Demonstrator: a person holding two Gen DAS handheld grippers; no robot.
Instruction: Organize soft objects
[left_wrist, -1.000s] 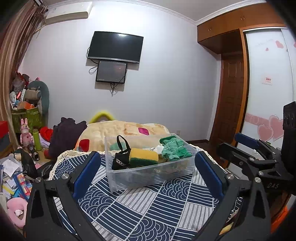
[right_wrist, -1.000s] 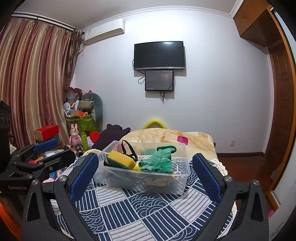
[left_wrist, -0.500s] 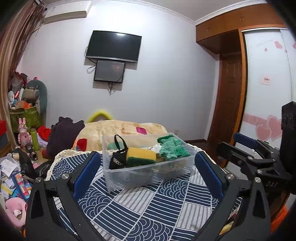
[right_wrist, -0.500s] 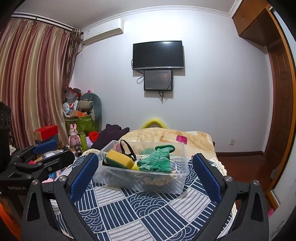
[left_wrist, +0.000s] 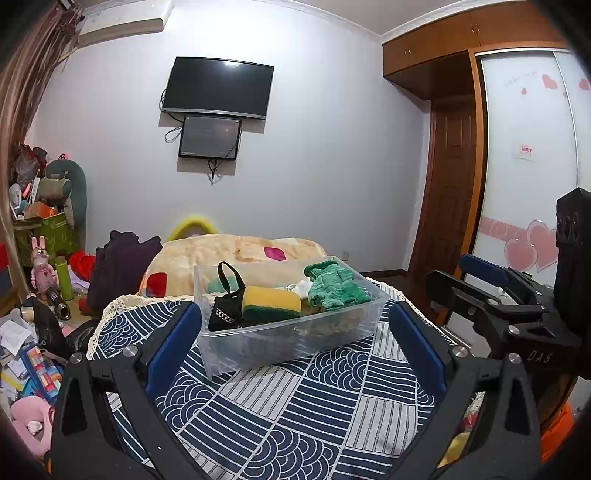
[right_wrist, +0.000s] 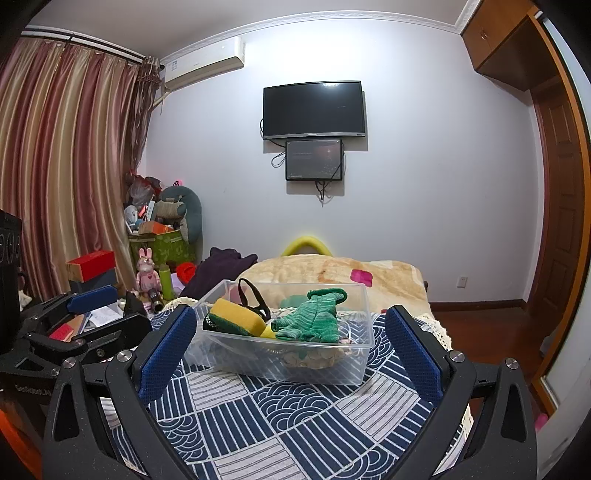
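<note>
Bedroom clutter frames the scene: striped curtains and piled toys on the left, a wall-mounted television (right_wrist: 314, 109) at centre, a wooden door at the right. Nearer, a table under a navy patterned cloth (right_wrist: 295, 421) carries a clear plastic bin (right_wrist: 284, 363), and the soft things lie inside it. From left to right in the left wrist view these are a small black pouch (left_wrist: 226, 310) with a loop handle, a yellow-and-green sponge (left_wrist: 271, 303) touching it, and green knitted gloves (left_wrist: 334, 286) draped toward the bin's right side.

Judging by how everything already sits in the bin, the gathering step looks close to done or finished; the next move would call for either reaching in to straighten the pile or drawing back.

Left gripper (left_wrist: 295, 343) hovers short of the bin with its jaws spread wide and nothing between them. Right gripper (right_wrist: 290, 350) is likewise released and empty, its blue pads (right_wrist: 168, 352) flanking the bin without touching it
</note>
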